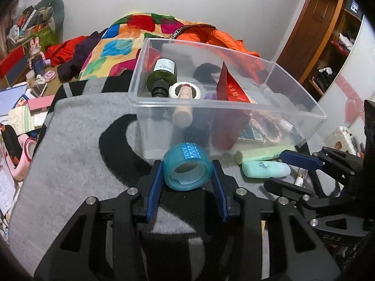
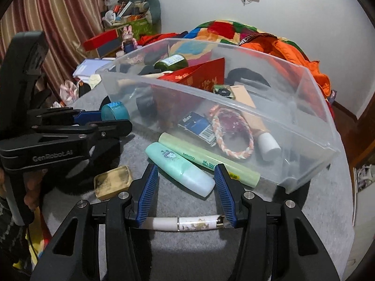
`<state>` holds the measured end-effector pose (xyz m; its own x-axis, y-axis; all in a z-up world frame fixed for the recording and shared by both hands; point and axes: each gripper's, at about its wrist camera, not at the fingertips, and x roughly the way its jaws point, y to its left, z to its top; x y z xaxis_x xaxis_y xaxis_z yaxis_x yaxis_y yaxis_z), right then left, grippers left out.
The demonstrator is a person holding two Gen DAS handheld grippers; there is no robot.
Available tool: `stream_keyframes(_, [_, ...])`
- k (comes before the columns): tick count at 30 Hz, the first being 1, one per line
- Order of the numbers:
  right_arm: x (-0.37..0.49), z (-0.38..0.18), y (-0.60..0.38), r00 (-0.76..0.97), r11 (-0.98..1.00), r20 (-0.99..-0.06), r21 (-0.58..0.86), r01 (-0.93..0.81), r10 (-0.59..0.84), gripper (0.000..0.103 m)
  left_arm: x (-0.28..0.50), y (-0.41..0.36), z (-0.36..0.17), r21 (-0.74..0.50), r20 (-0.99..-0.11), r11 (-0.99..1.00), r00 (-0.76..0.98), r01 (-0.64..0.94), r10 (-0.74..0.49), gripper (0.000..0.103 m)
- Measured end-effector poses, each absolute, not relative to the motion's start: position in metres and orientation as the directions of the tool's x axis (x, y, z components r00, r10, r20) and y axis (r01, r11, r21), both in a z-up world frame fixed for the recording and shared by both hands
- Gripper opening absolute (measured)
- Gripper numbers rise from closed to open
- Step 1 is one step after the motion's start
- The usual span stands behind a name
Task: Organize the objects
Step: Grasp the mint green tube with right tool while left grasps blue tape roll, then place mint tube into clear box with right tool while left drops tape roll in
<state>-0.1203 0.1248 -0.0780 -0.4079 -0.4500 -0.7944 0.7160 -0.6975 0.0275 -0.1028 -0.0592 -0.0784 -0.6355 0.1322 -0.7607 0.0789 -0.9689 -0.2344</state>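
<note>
Grey rug [image 1: 77, 154], left tongs [image 1: 187, 175] clamping blue tape roll [image 1: 186, 172], hole facing camera

Clear glossy plastic bin [image 1: 293, 114], fuzzy blanket [image 1: 77, 145]

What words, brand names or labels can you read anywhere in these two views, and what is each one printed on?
"MINISO": on the pale green tube lying beside the clear plastic bin.
"GenRobot.AI": on the body of the left gripper, seen from the right wrist view.
"DAS": partial marking on the right gripper, seen from the left wrist view.
Gold characters on the red envelope: not legible.
Green bottle label: too small to read.
</note>
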Motion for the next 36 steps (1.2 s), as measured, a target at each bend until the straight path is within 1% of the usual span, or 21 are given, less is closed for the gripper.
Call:
stream_keyframes(4, [-0.117, -0.081, 0.119, -0.381, -0.668, -0.815, 0.011, 0.744, -0.437, 0.048, -0.094, -0.06, -0.078, -0.248, -0.749, -0.966, -0.647, 0.079, 0.14, 0.04])
stream_keyframes(5, [-0.115, -0.082, 0.12, -0.354, -0.655, -0.824, 0.027, 0.755, -0.442, 0.047, -0.091, -0.059, -0.078, -0.25, -0.747, -0.965, -0.65, 0.077, 0.142, 0.04])
stream_keyframes(7, [-0.112, -0.082, 0.125, -0.325, -0.644, -0.823, 0.065, 0.762, -0.467, 0.047, -0.085, -0.058, -0.076, -0.254, -0.742, -0.965, -0.654, 0.068, 0.15, 0.04])
stream_keyframes(11, [-0.112, -0.081, 0.127, -0.332, -0.654, -0.817, 0.071, 0.753, -0.471, 0.047, -0.076, -0.053, -0.072, -0.252, -0.733, -0.967, -0.66, 0.042, 0.163, 0.04])
stream_keyframes(14, [-0.116, -0.081, 0.119, -0.348, -0.662, -0.818, 0.053, 0.747, -0.458, 0.047, -0.074, -0.05, -0.07, -0.231, -0.732, -0.972, -0.665, 0.04, 0.147, 0.04])
stream_keyframes(17, [-0.118, -0.084, 0.113, -0.343, -0.663, -0.821, 0.056, 0.747, -0.456, 0.047, -0.074, -0.052, -0.072, -0.243, -0.731, -0.969, -0.665, 0.044, 0.153, 0.04])
stream_keyframes(19, [-0.118, -0.084, 0.114, -0.35, -0.665, -0.815, 0.057, 0.745, -0.462, 0.038, -0.074, -0.053, -0.072, -0.25, -0.727, -0.967, -0.668, 0.047, 0.156, 0.04])
stream_keyframes(22, [-0.117, -0.083, 0.119, -0.336, -0.658, -0.803, 0.09, 0.747, -0.492, 0.03, -0.073, -0.051, -0.069, -0.256, -0.718, -0.966, -0.677, 0.046, 0.158, 0.04])
stream_keyframes(23, [-0.115, -0.082, 0.12, -0.333, -0.654, -0.797, 0.1, 0.75, -0.504, 0.024, -0.072, -0.051, -0.067, -0.258, -0.714, -0.965, -0.682, 0.043, 0.16, 0.04])
stream_keyframes(24, [-0.113, -0.081, 0.121, -0.33, -0.649, -0.791, 0.109, 0.753, -0.516, 0.022, -0.07, -0.051, -0.064, -0.26, -0.707, -0.965, -0.688, 0.038, 0.163, 0.04])
stream_keyframes(30, [-0.101, -0.073, 0.135, -0.342, -0.656, -0.754, 0.153, 0.739, -0.56, 0.022, -0.064, -0.05, -0.044, -0.264, -0.672, -0.964, -0.722, 0.024, 0.166, 0.04])
stream_keyframes(36, [-0.096, -0.043, 0.15, -0.397, -0.671, -0.692, 0.171, 0.721, -0.603, 0.022, -0.062, -0.043, -0.025, -0.264, -0.636, -0.964, -0.751, -0.003, 0.177, 0.04])
